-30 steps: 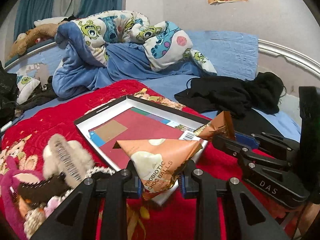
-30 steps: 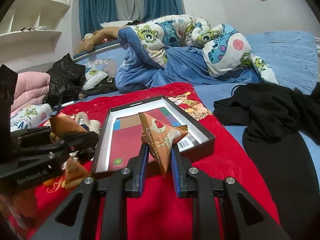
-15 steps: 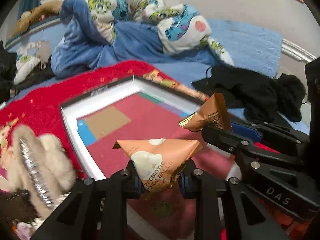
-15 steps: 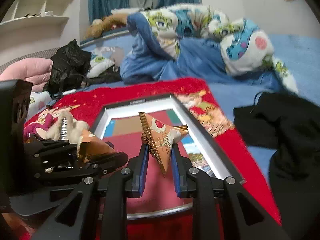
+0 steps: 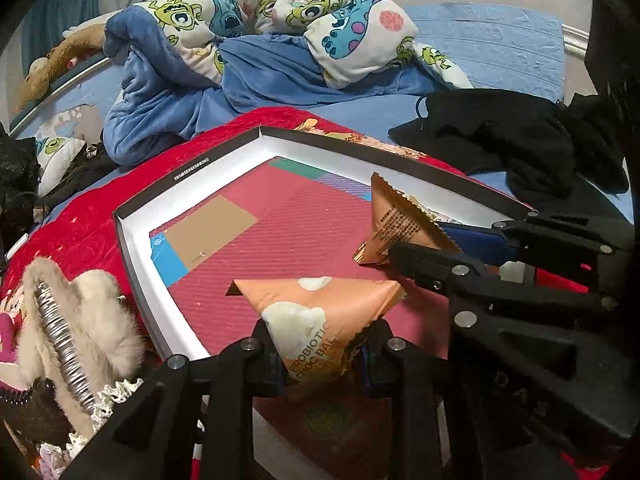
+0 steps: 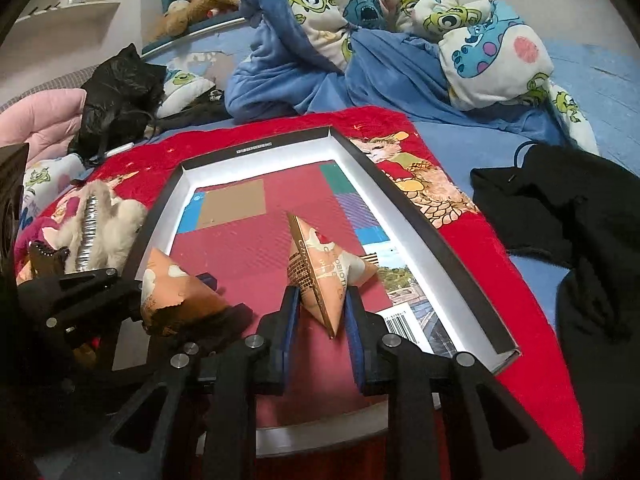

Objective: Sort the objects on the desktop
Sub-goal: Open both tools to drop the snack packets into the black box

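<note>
We note a bed (image 6: 480,152) filling both views, with a blue sheet and a heaped cartoon-print duvet (image 5: 280,20) across the upper part of the frame. A red blanket (image 6: 500,280) covers the nearer part, and dark clothing (image 5: 520,140) lies on the sheet at the right. A black bag (image 6: 120,96) sits at the upper left of the right wrist view.

On the red blanket rests a shallow box lid (image 5: 132,248), black outside and white inside, with a red printed panel on its floor; it occupies the centre of both views. Left of it, in the lower left of the frame, we record a pile of furry hair accessories (image 5: 76,320).

The left gripper (image 5: 320,356), at the bottom centre of its own view, is pinching a triangular orange snack packet (image 5: 320,312) reading "PROBIOTIC CHOC BALLS"; the packet hangs over the near part of the lid.

The right gripper (image 6: 320,316) is at the bottom centre of its own view, and a second triangular packet (image 6: 320,272) stands on edge between its blue pads (image 6: 290,320), over the red panel inside the lid. Its jaws are opening; the pads appear still in contact with the packet's sides. The two packets are near each other but apart.
</note>
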